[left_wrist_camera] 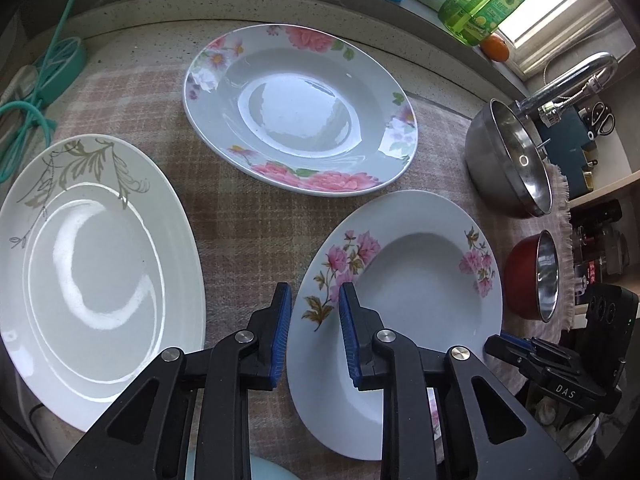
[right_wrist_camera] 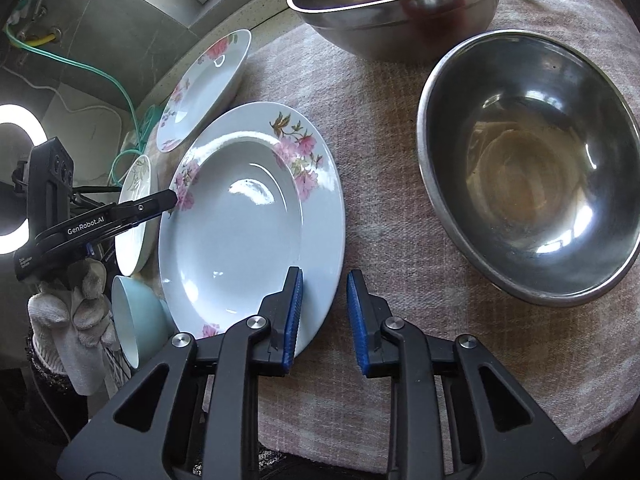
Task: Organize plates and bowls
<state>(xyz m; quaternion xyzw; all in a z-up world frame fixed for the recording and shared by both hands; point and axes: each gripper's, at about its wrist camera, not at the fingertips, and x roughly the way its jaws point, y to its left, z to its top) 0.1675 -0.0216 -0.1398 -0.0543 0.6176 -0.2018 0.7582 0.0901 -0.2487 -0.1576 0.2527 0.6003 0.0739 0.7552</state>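
Three plates lie on a checked cloth. A pink-flowered deep plate (left_wrist_camera: 416, 276) is nearest; my open left gripper (left_wrist_camera: 315, 308) straddles its left rim. The same plate (right_wrist_camera: 248, 216) shows in the right wrist view, where my open right gripper (right_wrist_camera: 324, 300) straddles its near right rim. A plate with grey leaf pattern (left_wrist_camera: 92, 264) lies at the left, also seen in the right wrist view (right_wrist_camera: 134, 216). A plate with large pink flowers (left_wrist_camera: 300, 112) lies at the back, also seen in the right wrist view (right_wrist_camera: 204, 88). Nothing is held.
A large steel bowl (right_wrist_camera: 532, 168) sits right of the near plate, another steel bowl (right_wrist_camera: 400, 4) behind it. A red-sided steel bowl (left_wrist_camera: 536, 276) and faucet (left_wrist_camera: 568, 84) are at the right. A light blue bowl (right_wrist_camera: 134, 320) lies on its side at the cloth's edge. Green cord (left_wrist_camera: 28, 112) lies at the left.
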